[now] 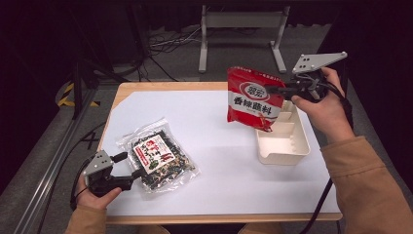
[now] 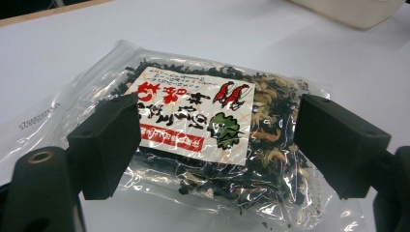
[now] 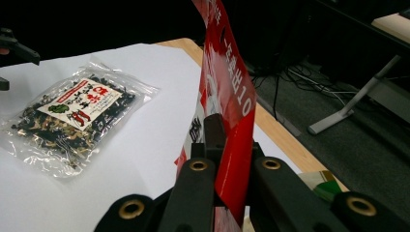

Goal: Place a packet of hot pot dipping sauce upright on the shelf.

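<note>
clear seaweed packet (image 2: 203, 140) on white table (image 2: 72, 43), open left claw (image 2: 217, 145) astride

Red-and-white sauce packet (image 1: 253, 97), clear dark-flecked bag (image 1: 157, 157), cream tray (image 1: 285, 144)

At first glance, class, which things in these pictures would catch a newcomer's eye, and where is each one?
The bright red packet stands out first: the right gripper is shut on its edge and holds it in the air above the cream tray at the table's right. Next comes the clear bag of dark dried food, lying flat at the front left, with the left gripper open around its near end.
</note>
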